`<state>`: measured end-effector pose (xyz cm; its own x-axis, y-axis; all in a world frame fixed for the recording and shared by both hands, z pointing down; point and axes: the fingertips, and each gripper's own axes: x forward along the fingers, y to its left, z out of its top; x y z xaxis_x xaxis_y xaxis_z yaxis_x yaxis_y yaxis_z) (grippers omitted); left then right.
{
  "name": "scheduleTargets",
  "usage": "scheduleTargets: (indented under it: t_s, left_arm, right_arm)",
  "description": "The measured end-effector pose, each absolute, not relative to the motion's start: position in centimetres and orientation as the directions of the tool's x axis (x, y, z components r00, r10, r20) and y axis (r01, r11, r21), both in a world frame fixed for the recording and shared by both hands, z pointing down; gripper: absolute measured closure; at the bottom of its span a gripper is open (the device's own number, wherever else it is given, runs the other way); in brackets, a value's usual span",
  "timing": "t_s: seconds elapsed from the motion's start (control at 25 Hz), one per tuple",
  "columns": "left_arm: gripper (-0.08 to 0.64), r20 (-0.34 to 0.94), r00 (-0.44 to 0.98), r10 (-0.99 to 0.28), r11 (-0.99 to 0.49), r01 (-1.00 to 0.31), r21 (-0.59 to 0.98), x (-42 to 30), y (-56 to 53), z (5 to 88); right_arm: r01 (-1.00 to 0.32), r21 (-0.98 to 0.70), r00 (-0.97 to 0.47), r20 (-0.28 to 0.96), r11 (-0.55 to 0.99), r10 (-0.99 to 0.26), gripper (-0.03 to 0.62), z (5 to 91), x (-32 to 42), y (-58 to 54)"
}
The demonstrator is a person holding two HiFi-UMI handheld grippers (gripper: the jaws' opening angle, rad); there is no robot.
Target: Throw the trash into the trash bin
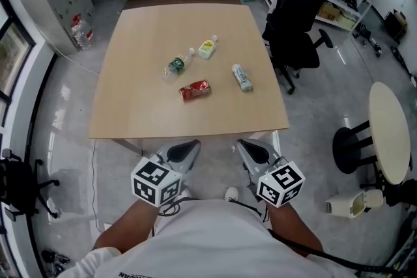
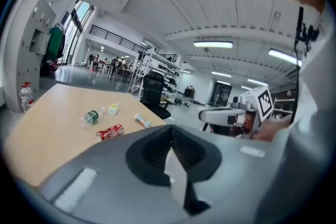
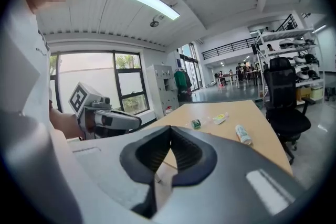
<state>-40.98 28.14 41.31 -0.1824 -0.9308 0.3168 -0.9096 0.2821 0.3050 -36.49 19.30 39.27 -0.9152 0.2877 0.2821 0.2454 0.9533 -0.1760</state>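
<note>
The left hand-held gripper (image 1: pixel 186 149) and the right hand-held gripper (image 1: pixel 247 148) are held side by side, a little apart, both pointing forward and tipped slightly downward, with their marker cubes at the near end. Each has its jaws closed tip to tip, with nothing between them. The left forearm (image 1: pixel 129 226) and right forearm (image 1: pixel 294 236) angle inward to the grippers.
</note>
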Motion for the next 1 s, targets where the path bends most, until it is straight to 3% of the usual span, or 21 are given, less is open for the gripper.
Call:
scheduleTargets:
  t_s: [1.0]
  left_arm:
    - [0.551,0.362,-0.148,-0.920,0.273,-0.906,0.324,-46.1,31.4,44.2]
  right_arm:
    - [0.172,-0.125,-0.890,0.407,0.977,0.208,0.561,42.4,-41.7,20.3]
